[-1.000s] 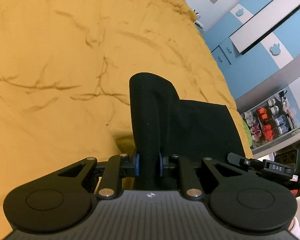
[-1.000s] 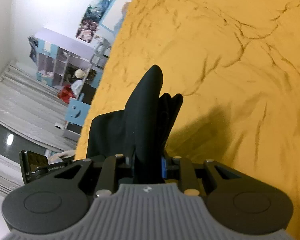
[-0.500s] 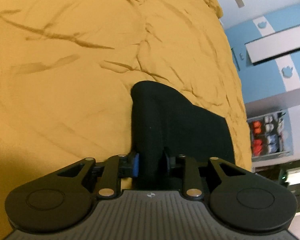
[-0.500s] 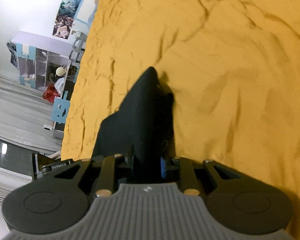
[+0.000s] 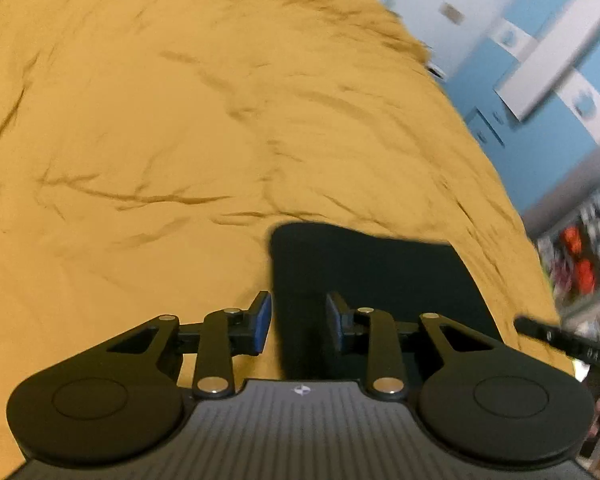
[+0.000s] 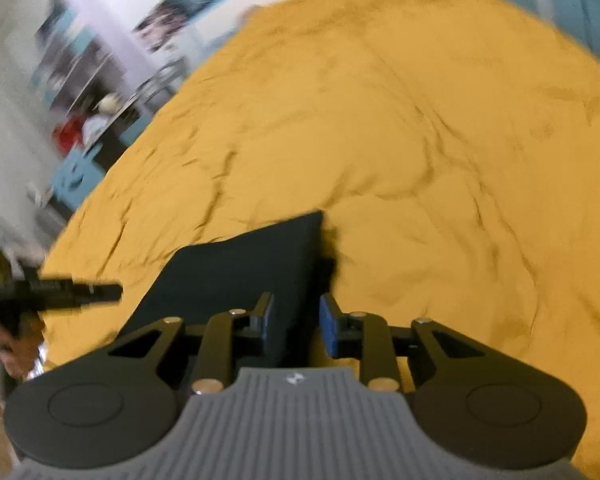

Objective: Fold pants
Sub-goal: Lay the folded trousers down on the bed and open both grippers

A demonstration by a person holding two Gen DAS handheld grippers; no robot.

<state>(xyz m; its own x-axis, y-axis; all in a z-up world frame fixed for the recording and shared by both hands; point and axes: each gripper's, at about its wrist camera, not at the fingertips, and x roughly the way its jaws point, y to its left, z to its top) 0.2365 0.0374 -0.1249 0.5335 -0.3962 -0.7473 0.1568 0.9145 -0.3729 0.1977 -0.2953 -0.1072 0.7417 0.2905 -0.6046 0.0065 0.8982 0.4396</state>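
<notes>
While the pants (image 5: 364, 276) lay flat on the yellow bedspread (image 5: 140, 120), one near corner was seen under each claw: left gripper (image 5: 298, 320) released, right gripper (image 6: 296, 320) opening, pads clear. Long axis ran left-right.
</notes>
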